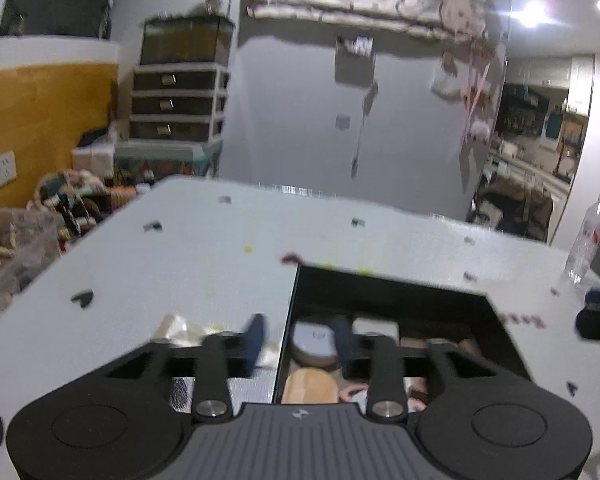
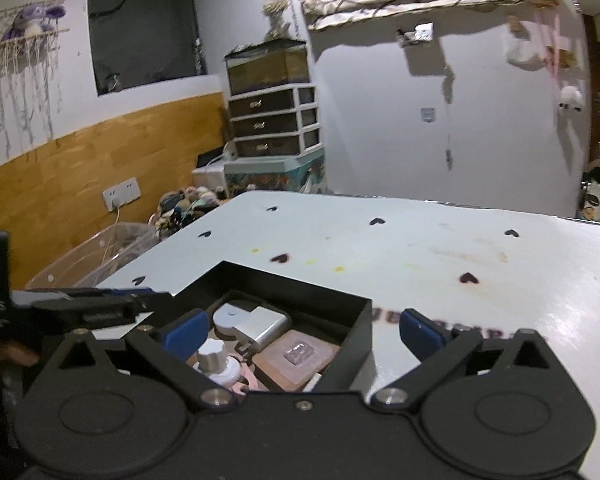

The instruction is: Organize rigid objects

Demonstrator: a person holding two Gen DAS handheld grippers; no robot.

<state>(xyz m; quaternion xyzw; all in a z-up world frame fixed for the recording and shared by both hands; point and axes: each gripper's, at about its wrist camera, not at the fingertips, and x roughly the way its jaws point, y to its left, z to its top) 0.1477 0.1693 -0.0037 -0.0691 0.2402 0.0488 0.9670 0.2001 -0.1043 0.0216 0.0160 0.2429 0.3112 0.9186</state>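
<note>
A black open box point(image 1: 380, 296) point(image 2: 352, 336) sits on the white table point(image 2: 420, 248). Inside it lie a round white disc point(image 1: 314, 338) point(image 2: 230, 316), a silver rectangular piece point(image 2: 266, 326), a white bottle with a silver cap point(image 2: 216, 360) and a brown square card with a clear blister point(image 2: 298, 356). My left gripper point(image 1: 299, 334) is open over the box's left wall, and its pads touch nothing. My right gripper point(image 2: 303, 331) stands wide open above the box's near right corner, empty. The left gripper's black body point(image 2: 80, 308) shows at the left of the right wrist view.
A crumpled pale wrapper point(image 1: 176, 328) lies on the table left of the box. A clear water bottle point(image 1: 588, 236) stands at the table's far right edge. Beyond the left edge are a clear plastic bin point(image 2: 100, 252) and a stack of drawers point(image 2: 272, 120).
</note>
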